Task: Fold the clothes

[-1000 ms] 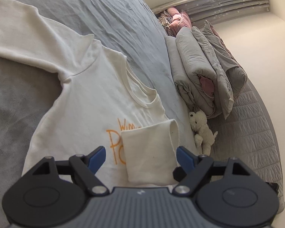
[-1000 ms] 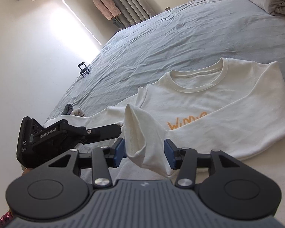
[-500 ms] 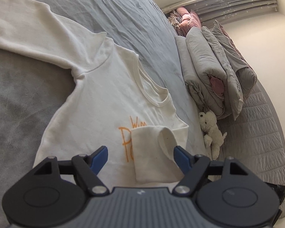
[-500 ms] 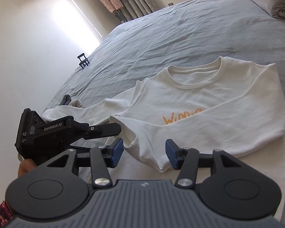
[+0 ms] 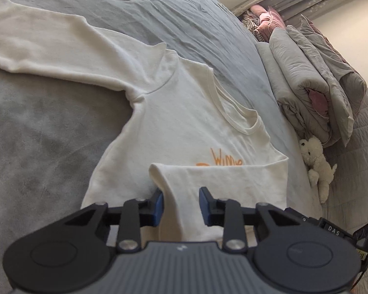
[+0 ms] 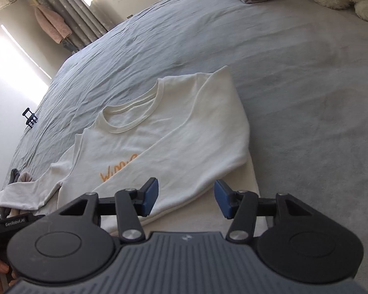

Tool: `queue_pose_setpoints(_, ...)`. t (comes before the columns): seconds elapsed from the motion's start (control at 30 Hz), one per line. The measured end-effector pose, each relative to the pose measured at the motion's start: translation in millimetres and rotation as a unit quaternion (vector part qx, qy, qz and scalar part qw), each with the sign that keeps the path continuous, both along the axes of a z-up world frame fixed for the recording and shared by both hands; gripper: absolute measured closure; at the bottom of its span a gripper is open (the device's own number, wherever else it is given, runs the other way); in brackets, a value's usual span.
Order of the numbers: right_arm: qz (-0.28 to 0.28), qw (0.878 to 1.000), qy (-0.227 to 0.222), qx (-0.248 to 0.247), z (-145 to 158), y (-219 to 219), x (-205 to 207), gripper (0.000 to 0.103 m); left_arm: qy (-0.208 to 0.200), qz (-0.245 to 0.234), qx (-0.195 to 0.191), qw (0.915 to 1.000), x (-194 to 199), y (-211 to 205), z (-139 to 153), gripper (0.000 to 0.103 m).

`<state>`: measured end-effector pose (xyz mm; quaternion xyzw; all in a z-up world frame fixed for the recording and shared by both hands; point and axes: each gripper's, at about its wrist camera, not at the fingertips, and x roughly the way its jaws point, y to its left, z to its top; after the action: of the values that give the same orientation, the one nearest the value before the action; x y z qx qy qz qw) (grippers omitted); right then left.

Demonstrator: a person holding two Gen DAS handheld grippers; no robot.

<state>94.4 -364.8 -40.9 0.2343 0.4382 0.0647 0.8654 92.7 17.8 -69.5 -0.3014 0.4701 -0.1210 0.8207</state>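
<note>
On bed (image 6: pixel 294 78): sleeve-folding step, shirt (image 6: pixel 159 134)
One sleeve (image 5: pixel 220 183) lies across chest; other sleeve (image 5: pixel 49 46) spread. Left gripper (image 5: pixel 180 204) and right gripper (image 6: pixel 186 197) both agape, holding nothing

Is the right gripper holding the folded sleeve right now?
No, the right gripper is open, its blue pads apart above the sleeve lying across the sweatshirt.

1. My shirt (image 5: pixel 174 112) shows orange lettering, "Winne" or near it, partly covered.
2. My left gripper (image 6: pixel 14 223) reads "GenRobot.AI".
3. My right gripper (image 5: pixel 336 232) reads "DAS".
</note>
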Motion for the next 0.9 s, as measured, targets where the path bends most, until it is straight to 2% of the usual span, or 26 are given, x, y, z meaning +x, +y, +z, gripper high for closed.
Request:
queue_pose_setpoints(0.07,-0.013,1.0,0.005,0.018,-8.9,-7.8,1.7,0.048,-0.014,0.002,0.019,0.9997,-0.4,-1.8,2.8,0.099)
queue_pose_setpoints(0.13,-0.017,0.999,-0.004,0.04,-14.1,-12.2,1.6,0.048,-0.039,0.006,0.017,0.9991,-0.3,-1.1,9.4,0.099)
queue_pose_setpoints(0.23,-0.02,0.997,-0.025,0.075,-18.9,-17.5,1.8,0.048,-0.103,0.007,0.015,0.9946,0.0,-0.7,29.7,0.099)
queue_pose_setpoints(0.33,-0.033,0.992,-0.043,0.115,-25.0,-23.6,2.2,0.048,-0.179,0.007,0.009,0.9838,-1.0,2.2,51.4,0.099)
queue_pose_setpoints(0.4,-0.049,0.986,-0.053,0.147,-30.7,-26.9,4.9,0.048,-0.234,0.0,-0.002,0.9722,-1.5,5.5,63.7,0.099)
queue_pose_setpoints(0.43,-0.057,0.983,-0.057,0.164,-33.6,-28.5,6.5,0.048,-0.247,-0.003,-0.01,0.9688,-0.5,7.3,65.7,0.099)
queue_pose_setpoints(0.47,-0.067,0.98,-0.06,0.178,-36.3,-29.2,9.0,0.048,-0.254,-0.004,-0.018,0.9669,2.4,10.2,65.1,0.099)
queue_pose_setpoints(0.63,-0.125,0.967,-0.087,0.204,-37.6,-34.2,19.7,0.048,-0.239,0.005,-0.015,0.9709,27.0,17.4,45.7,0.099)
queue_pose_setpoints(0.7,-0.162,0.961,-0.106,0.197,-34.0,-37.3,17.0,0.049,-0.233,0.009,-0.014,0.9724,36.8,20.4,38.0,0.099)
queue_pose_setpoints(0.73,-0.177,0.959,-0.117,0.187,-31.2,-37.2,13.7,0.057,-0.23,0.011,-0.013,0.9731,41.7,21.8,34.1,0.099)
queue_pose_setpoints(0.77,-0.194,0.959,-0.13,0.161,-26.4,-36.0,9.3,0.072,-0.227,0.013,-0.013,0.9738,46.6,23.3,30.3,0.099)
queue_pose_setpoints(0.83,-0.211,0.96,-0.142,0.115,-20.1,-32.2,3.7,0.085,-0.22,0.016,-0.011,0.9752,56.4,26.2,22.5,0.099)
queue_pose_setpoints(0.9,-0.211,0.964,-0.143,0.072,-19.3,-25.4,1.3,0.09,-0.211,0.019,-0.006,0.9773,66.2,27.9,13.5,0.099)
